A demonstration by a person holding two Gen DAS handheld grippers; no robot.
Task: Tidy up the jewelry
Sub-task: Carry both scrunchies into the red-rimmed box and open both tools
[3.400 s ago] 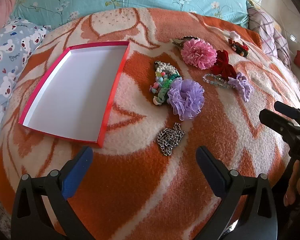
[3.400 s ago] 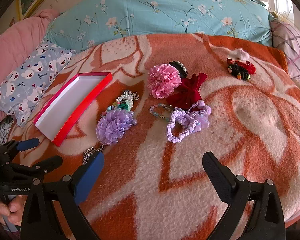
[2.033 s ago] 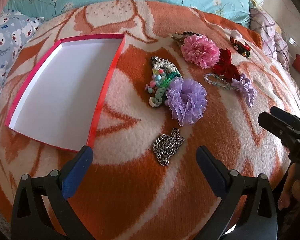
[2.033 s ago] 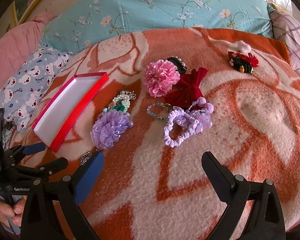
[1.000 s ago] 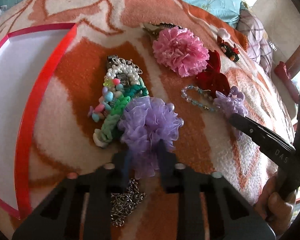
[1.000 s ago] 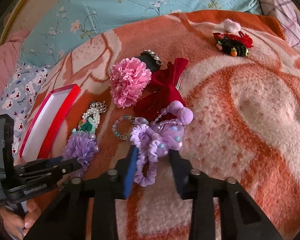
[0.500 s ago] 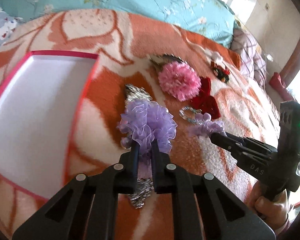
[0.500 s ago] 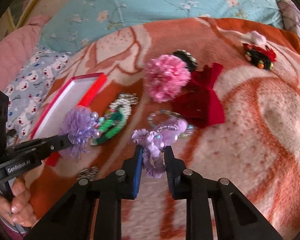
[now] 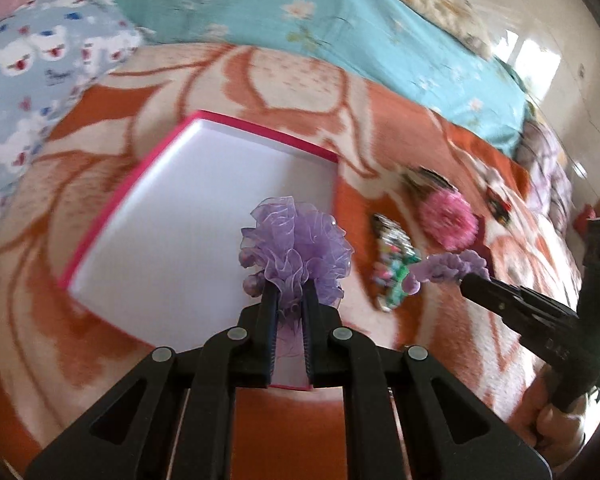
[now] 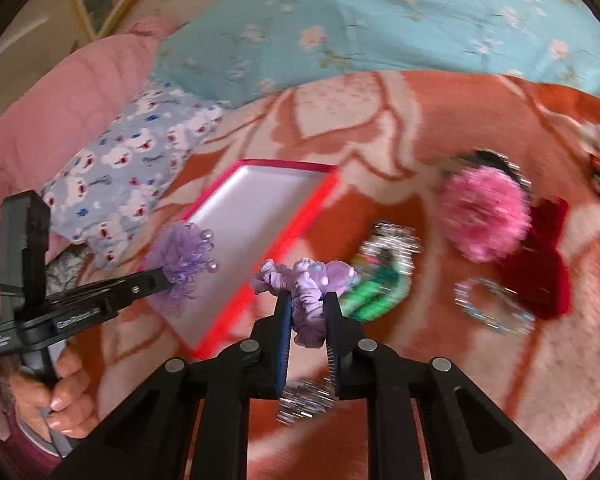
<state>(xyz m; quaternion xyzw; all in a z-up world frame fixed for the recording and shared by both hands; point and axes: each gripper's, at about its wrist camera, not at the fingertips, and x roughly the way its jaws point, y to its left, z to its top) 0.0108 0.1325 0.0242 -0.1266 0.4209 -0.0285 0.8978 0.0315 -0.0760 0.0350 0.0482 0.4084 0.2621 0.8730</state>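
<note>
Two hand-held grippers are clamped on hair ties: the left hand-held gripper (image 9: 288, 296) pinches a purple organza scrunchie (image 9: 298, 250) above the red-rimmed white tray (image 9: 188, 216), while the right hand-held gripper (image 10: 306, 308), jaws just closing, grips a lilac scrunchie (image 10: 306, 286) beside that tray's edge. Farther off on the orange blanket (image 10: 480, 360) lies a pink pom-pom (image 10: 484, 214), blurred, probably a hair tie.

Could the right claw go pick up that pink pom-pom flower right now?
Probably not yet: the right claw is shut on the lilac scrunchie. The pink flower lies uncovered on the blanket, so it only needs emptying first.
</note>
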